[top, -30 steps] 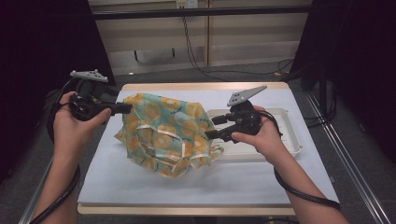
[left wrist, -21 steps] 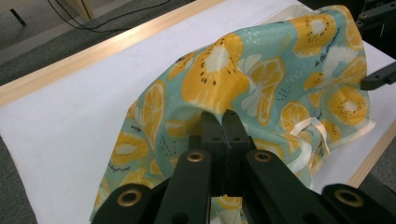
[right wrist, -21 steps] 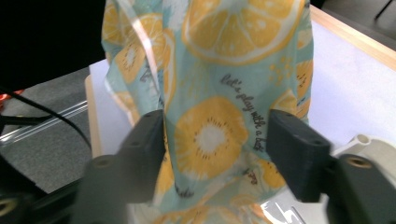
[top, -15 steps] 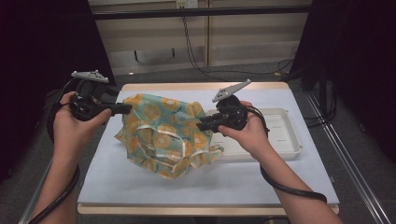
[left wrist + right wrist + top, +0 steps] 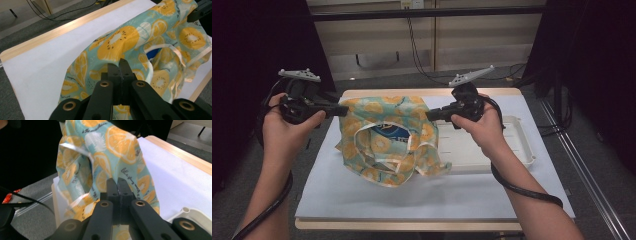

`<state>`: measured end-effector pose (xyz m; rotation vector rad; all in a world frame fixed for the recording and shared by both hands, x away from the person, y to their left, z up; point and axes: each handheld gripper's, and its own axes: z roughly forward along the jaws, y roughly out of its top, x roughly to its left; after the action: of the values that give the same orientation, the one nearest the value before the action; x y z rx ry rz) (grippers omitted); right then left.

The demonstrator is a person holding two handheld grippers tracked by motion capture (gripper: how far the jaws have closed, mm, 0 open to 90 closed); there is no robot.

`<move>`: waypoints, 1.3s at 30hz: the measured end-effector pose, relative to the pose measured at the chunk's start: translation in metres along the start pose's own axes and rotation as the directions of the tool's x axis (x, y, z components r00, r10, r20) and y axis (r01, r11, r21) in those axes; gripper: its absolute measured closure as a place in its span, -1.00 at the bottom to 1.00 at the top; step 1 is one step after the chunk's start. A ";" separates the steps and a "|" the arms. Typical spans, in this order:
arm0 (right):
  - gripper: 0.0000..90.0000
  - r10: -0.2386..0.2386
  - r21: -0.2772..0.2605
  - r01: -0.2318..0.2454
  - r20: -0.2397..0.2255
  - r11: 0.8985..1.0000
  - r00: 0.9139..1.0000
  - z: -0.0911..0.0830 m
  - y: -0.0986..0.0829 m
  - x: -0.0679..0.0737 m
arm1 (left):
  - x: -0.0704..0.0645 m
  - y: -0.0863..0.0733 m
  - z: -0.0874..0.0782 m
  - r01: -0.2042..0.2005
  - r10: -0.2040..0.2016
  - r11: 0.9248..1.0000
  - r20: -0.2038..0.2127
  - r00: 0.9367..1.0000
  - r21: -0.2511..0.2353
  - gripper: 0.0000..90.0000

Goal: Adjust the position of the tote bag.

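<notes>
A person holds a cloth bag (image 5: 387,140) with an orange-slice print on pale teal between two tools, above the middle of the tabletop (image 5: 362,192), which is covered with a white sheet. The left hand-held gripper (image 5: 343,109) pinches the bag at its upper left edge; in the left gripper view its two black jaws are pressed together with the fabric (image 5: 117,42) caught between them. The right hand-held gripper (image 5: 430,115) pinches the upper right edge of the bag, and in the right gripper view its jaws are also closed tight on the printed cloth (image 5: 117,147). The top edge of the bag is stretched between the two grips and lifted, while the lower part hangs down and rests in folds on the white sheet. The mouth of the bag is open toward the person, and something dark blue (image 5: 391,134) is visible inside it; what it is cannot be told. A pale strap (image 5: 172,48) of the bag curves beside the opening. A white tray (image 5: 517,145) lies on the tabletop to the right, and the right side of the bag touches or overlaps its left end. Each hand (image 5: 287,132) grips its tool from below, and black cables trail along the forearms.
</notes>
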<state>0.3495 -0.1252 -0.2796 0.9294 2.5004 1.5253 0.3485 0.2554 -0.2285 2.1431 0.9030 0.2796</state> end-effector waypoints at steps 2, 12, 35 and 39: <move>1.00 0.009 -0.004 -0.009 -0.001 1.000 1.000 0.001 0.002 -0.002 | 0.004 0.003 0.002 0.010 -0.010 1.000 -0.006 1.000 0.002 1.00; 1.00 0.060 -0.032 -0.059 0.034 0.998 0.998 0.012 0.015 -0.019 | 0.025 0.010 0.025 0.075 -0.075 0.996 0.000 0.997 0.041 1.00; 1.00 0.072 0.072 -0.073 0.021 0.995 0.997 0.051 -0.014 -0.031 | 0.030 0.002 0.033 0.097 -0.098 0.993 0.018 0.995 0.061 0.89; 1.00 0.082 0.083 -0.084 0.024 0.993 0.996 0.055 -0.021 -0.034 | 0.030 -0.002 0.036 0.107 -0.107 0.991 0.005 0.994 0.077 1.00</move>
<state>0.3875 -0.1066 -0.3334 1.0681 2.5600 1.4336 0.3856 0.2561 -0.2573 2.1552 1.0350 0.1842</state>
